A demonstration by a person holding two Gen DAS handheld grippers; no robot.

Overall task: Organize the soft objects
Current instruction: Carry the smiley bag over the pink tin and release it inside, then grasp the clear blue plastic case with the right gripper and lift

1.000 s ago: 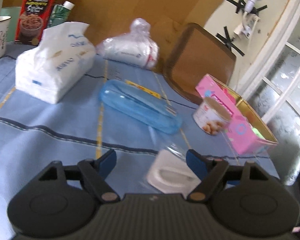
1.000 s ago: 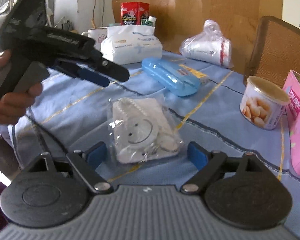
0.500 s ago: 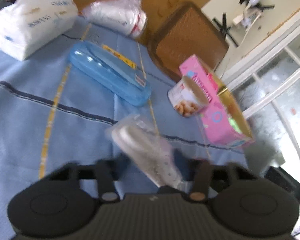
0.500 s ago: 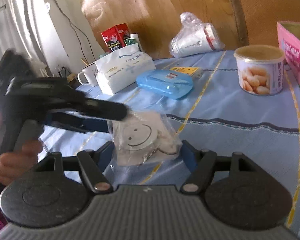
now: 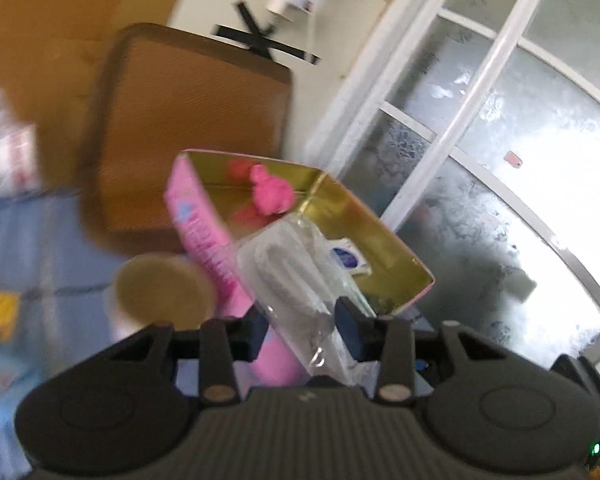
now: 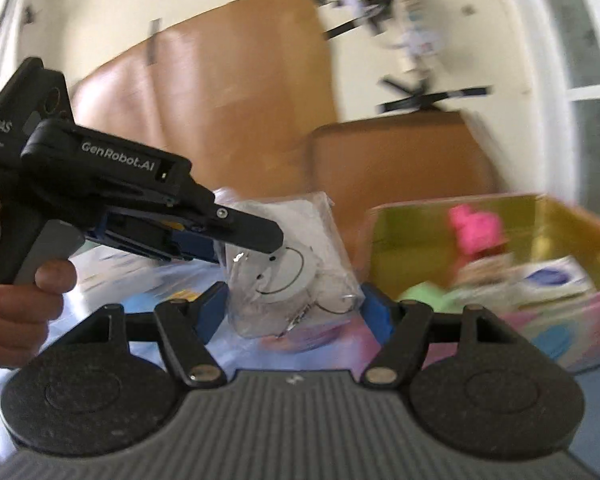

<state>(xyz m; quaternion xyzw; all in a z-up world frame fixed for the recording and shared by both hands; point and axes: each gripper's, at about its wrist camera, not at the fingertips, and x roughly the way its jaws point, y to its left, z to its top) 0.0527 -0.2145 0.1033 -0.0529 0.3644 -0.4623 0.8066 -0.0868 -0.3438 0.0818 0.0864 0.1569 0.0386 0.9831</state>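
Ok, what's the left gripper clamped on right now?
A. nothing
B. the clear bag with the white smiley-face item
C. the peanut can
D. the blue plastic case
B: the left gripper pinches the clear bag with the white smiley-face item, held up beside the pink box.

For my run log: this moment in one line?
left hand-held gripper: shut on smiley pouch | right hand-held gripper: open | pink box: ahead

A brown chair back [image 5: 188, 128] stands beyond the table. Right of it, bright frosted window panes [image 5: 500, 160] glow. Cream wall [image 6: 228, 4] behind.
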